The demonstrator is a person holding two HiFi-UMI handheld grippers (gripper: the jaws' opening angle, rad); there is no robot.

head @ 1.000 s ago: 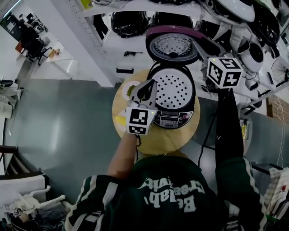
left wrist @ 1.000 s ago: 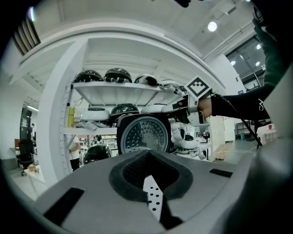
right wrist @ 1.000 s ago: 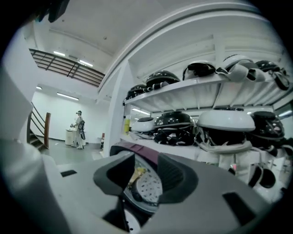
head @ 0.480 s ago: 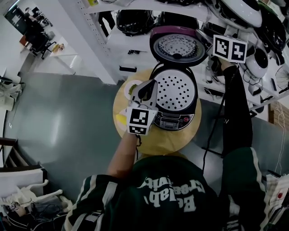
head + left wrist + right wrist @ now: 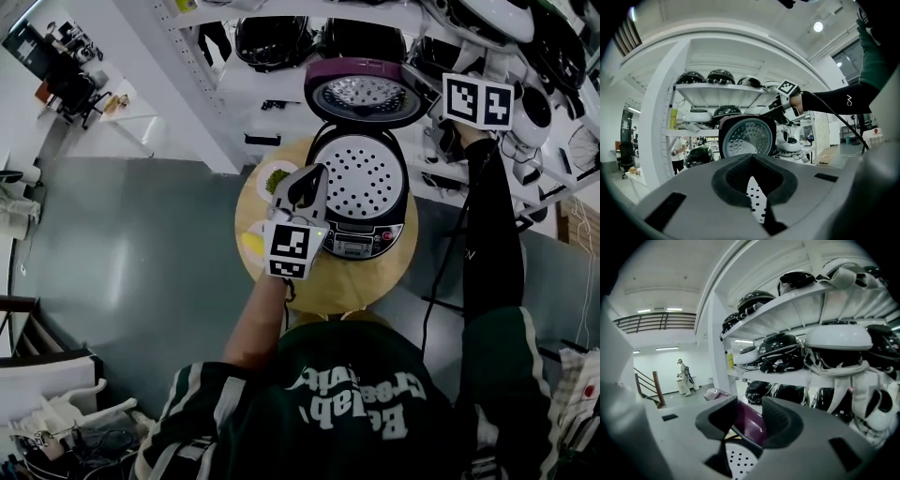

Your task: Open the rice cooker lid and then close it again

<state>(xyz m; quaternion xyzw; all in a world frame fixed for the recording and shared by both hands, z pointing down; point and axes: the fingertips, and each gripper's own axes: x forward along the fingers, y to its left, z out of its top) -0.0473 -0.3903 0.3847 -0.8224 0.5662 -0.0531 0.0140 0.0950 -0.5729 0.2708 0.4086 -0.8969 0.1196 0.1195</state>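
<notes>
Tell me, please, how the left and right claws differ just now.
The left claw has its jaws together on nothing; the right claw grips the purple lid's edge. The left claw sits low by the cooker's left side; the right claw is high beside the open lid. Both are at the same cooker.

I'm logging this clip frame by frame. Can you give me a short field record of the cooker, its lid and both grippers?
Rice cooker: on the round wooden table
Lid: open, raised at the back
Inside: perforated white tray
Right gripper: jaws on the lid's purple rim
Left gripper: jaws together, empty, over the cooker's left edge
</notes>
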